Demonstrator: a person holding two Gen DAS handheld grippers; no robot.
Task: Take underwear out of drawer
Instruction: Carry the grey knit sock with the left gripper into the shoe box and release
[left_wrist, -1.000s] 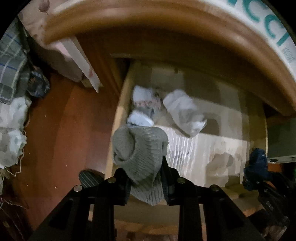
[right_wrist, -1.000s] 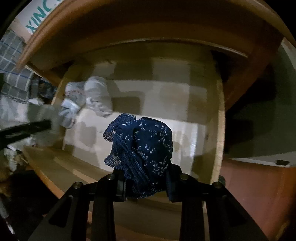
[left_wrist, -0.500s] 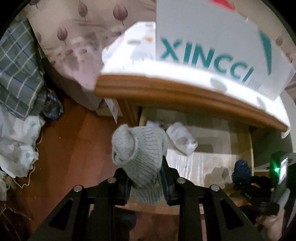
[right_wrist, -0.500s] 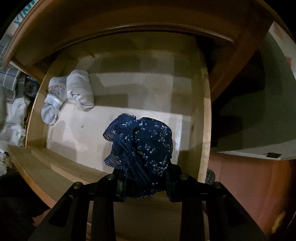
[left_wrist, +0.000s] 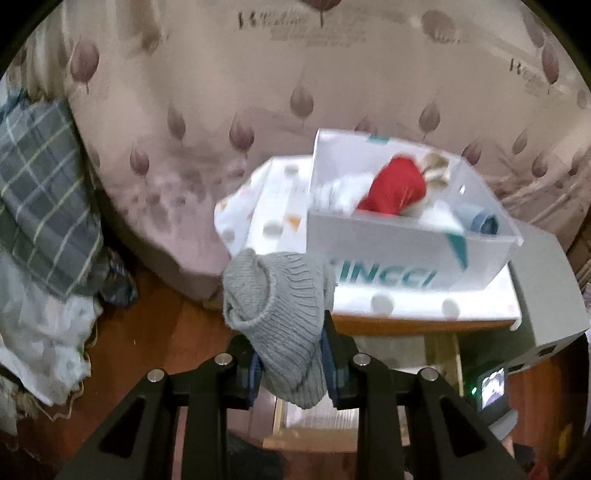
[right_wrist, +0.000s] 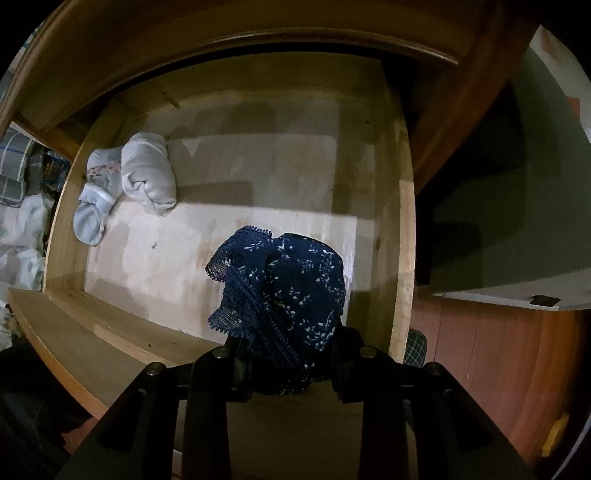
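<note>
Left view, change against one second ago: the open wooden drawer (left_wrist: 369, 424) that filled mid-frame is now a sliver at lower centre. The frame centre shows the white open-topped box with teal lettering (left_wrist: 406, 251), holding a red rolled garment (left_wrist: 395, 188), on the white dotted cloth (left_wrist: 273, 206) that covers the cabinet top. The left gripper (left_wrist: 291, 360) has risen. Its jaws stay narrowly set, clamped on the grey ribbed knit roll (left_wrist: 280, 314), which bulges above the pads at lower centre.

Right view: little change. The right gripper (right_wrist: 291, 363) keeps its jaws pinched on the navy floral lace-edged underwear (right_wrist: 284, 291), held at lower centre over the drawer floor (right_wrist: 229, 177). The grey knit and left fingers, seen at the left edge a second ago, are gone.

Remaining in the drawer, upper left of the right view: a pale grey rolled cloth (right_wrist: 149, 173) touching a white rolled piece with a pink pattern (right_wrist: 98, 192), both close to the left wall.

Edges: the cabinet's curved wooden lip (right_wrist: 295, 40) overhangs the drawer's far end; the drawer's right wall (right_wrist: 400, 221) lies just beside the navy bundle. Centre floor is bare. Left view: plaid fabric (left_wrist: 40, 192) and white crumpled cloth (left_wrist: 40, 332) crowd the left edge, and red-brown floor (left_wrist: 155, 332) lies between them and the gripper.
</note>
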